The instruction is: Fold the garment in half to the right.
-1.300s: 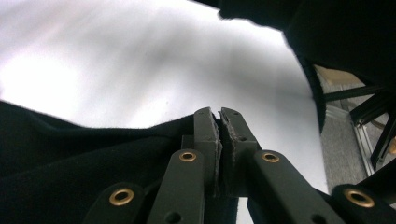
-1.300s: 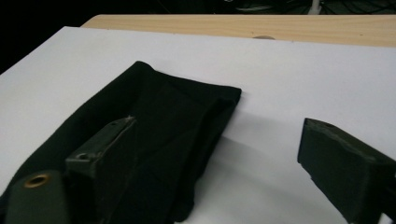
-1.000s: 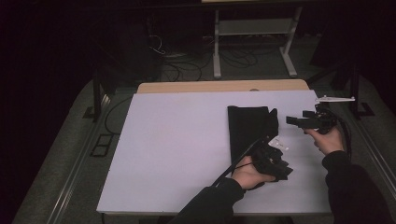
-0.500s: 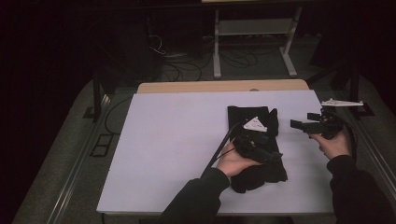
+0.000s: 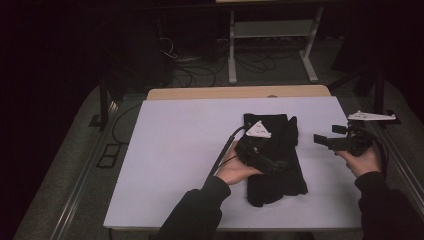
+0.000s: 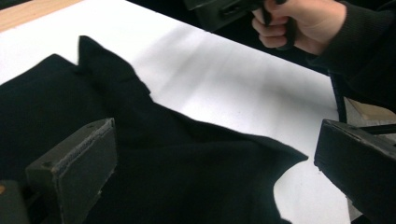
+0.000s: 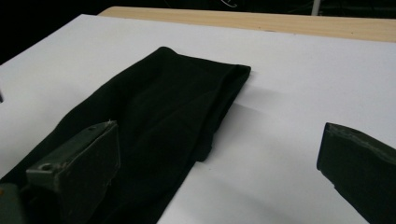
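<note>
Cloth is the business at hand: a black garment (image 5: 274, 155), folded into a long strip, lies on the white table (image 5: 170, 160) toward its three o'clock side, running from near twelve o'clock down toward six. The left gripper (image 5: 280, 166) rests low over the middle of the strip, its grey three-cornered plate catching the light. From the left gripper view its jaws stand spread wide with nothing between them, the black garment (image 6: 154, 158) underneath and the pointed edge of the fabric poking out toward the bare table. The right gripper (image 5: 322, 140) hangs off at three o'clock of the garment, clear of it, held by the person's right hand (image 5: 361, 160); its jaws are spread too, empty, looking along the black garment (image 7: 159, 126) at its folded far end.

What could go wrong, as I judge it: the fabric is dark, soft and layered, so if the left jaws close where they are they may pinch only the top layer, or several layers together, and the fold would drag open or bunch up when lifted. The strip could also slide across the smooth table if pulled from one side while the right gripper is not holding it.

No brand, label or writing can be read on the garment, the grippers or the table.
</note>
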